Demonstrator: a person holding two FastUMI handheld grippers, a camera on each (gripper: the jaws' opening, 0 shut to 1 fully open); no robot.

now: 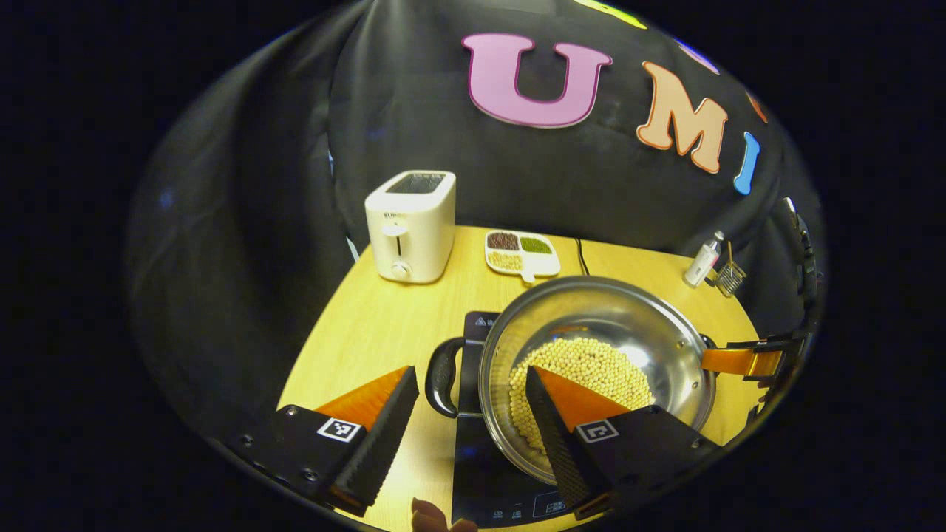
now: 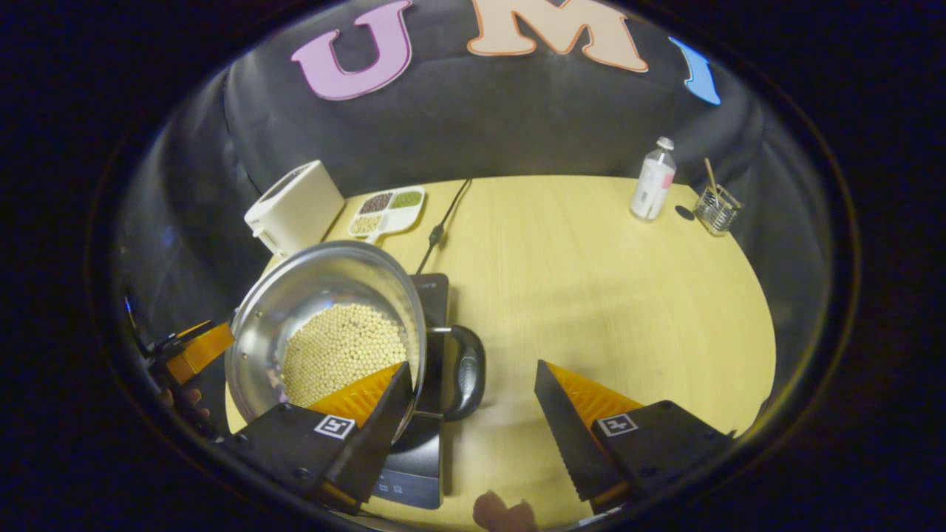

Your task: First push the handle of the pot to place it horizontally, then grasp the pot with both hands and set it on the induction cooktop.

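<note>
Nearest the left gripper [image 1: 473, 421], spread wide and holding nothing, one pot handle [image 1: 443, 375] sits between its fingers, level and ready to be gripped. Across the pot [image 1: 595, 369], the right gripper [image 2: 473, 414] is likewise wide apart and empty, bracketing the other handle [image 2: 467, 373]. Beans [image 1: 584, 369] cover the pot's bottom. It seems to sit on the cooktop [image 1: 491, 473] already. Farther back stand a toaster [image 1: 411, 225] and a divided dish [image 1: 521, 253].
</note>
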